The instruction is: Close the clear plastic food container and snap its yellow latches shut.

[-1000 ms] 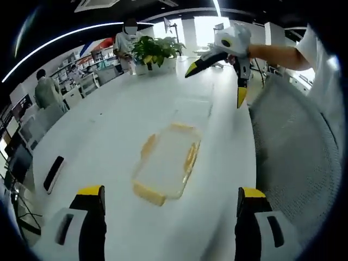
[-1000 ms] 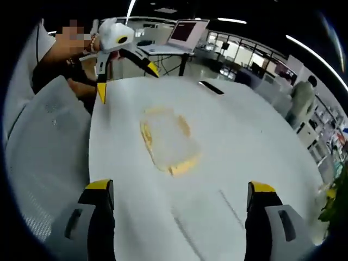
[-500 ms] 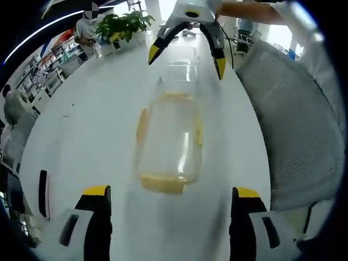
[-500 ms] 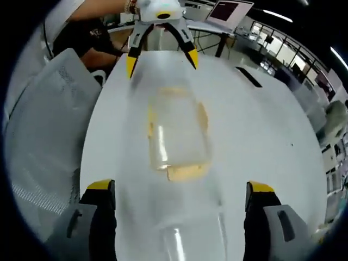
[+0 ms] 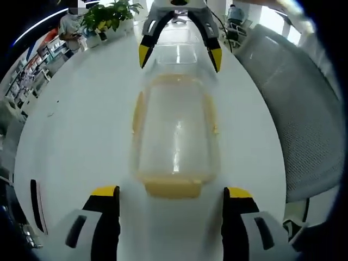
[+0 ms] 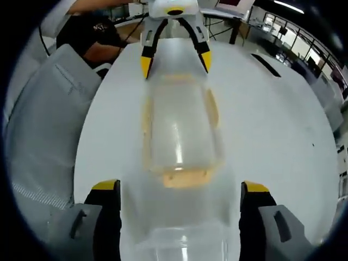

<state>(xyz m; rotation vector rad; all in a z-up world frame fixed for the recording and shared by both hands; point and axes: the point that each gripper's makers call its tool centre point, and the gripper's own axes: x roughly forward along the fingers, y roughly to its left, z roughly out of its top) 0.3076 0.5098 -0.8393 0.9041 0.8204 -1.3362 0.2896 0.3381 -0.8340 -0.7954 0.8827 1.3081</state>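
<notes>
A clear plastic container part with yellow latches (image 5: pixel 175 136) lies flat on the white table (image 5: pixel 81 125), long axis running between my two grippers. My left gripper (image 5: pixel 172 193) is open, its jaws wide on either side of the near end latch (image 5: pixel 171 187). My right gripper (image 5: pixel 179 54) faces it from the far end, also open. In the right gripper view the same latched part (image 6: pixel 179 136) lies ahead of my right gripper (image 6: pixel 180 186), with my left gripper (image 6: pixel 175 62) beyond. A second clear piece (image 6: pixel 179 239) without yellow lies under the right gripper; whether it is lid or base I cannot tell.
A grey mesh chair (image 5: pixel 293 109) stands along one table edge, also seen as the chair (image 6: pixel 38 125). A black phone (image 5: pixel 35 204) lies on the table's other side. A potted plant (image 5: pixel 106 16) and people are at the far end.
Both grippers have come in from off to the side, lined up with the container's length and moved closer to its two ends. Both stayed open. The container has not moved.
</notes>
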